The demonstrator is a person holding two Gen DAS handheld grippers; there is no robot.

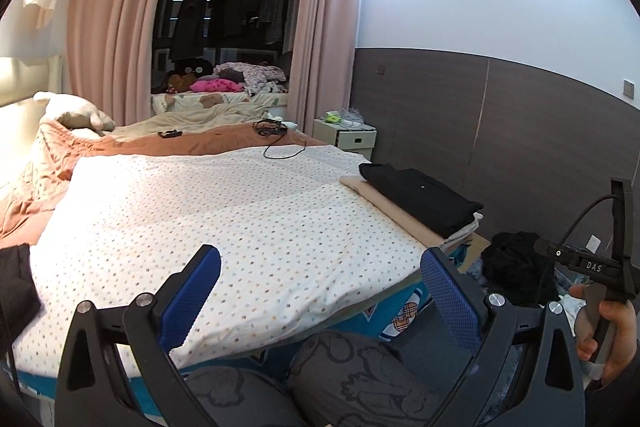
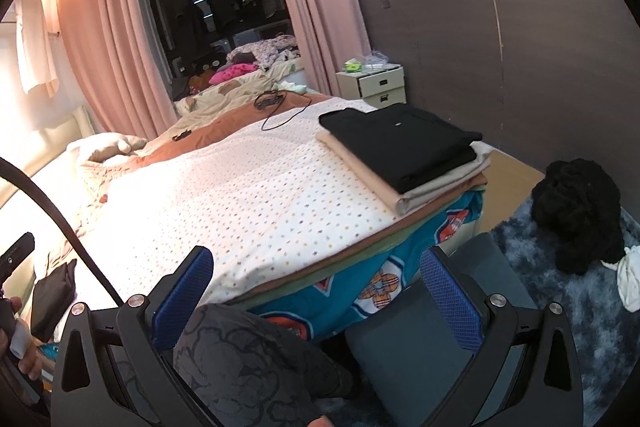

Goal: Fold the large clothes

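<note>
The folded clothes sit in a neat stack (image 2: pixel 404 155) at the bed's far right corner, ahead and to the right of the right gripper (image 2: pixel 318 291): a black garment (image 2: pixel 400 143) on top, a beige one (image 2: pixel 360 175) and at least 1 paler layer beneath. Stacking them at the corner probably keeps the middle of the spread free as a folding surface. The clothes not yet folded seem to be the dark heap (image 2: pixel 576 215) on the blue rug (image 2: pixel 560 327), to the right of that gripper, with a white piece (image 2: pixel 632 279) beside it. Another dark cloth (image 1: pixel 16 291) lies at the bed's near edge, left of the left gripper (image 1: pixel 320 287).

Both grippers hang wide open and hold nothing, their blue pads well apart. They hover just short of the bed's near edge, above the person's knees in patterned grey trousers (image 1: pixel 360 379), as if resting between garments. In the left wrist view a hand (image 1: pixel 612 335) is seen gripping the other tool's handle.

The dotted spread (image 1: pixel 240 211) ahead of both grippers lies flat and bare, ready for the next piece. Judging by this, the next garment would likely come from the rug heap, reached by the right gripper. Farther ahead lie a cable (image 1: pixel 280 143), a pillow (image 1: pixel 76 111) and pink curtains (image 1: pixel 112 19).
</note>
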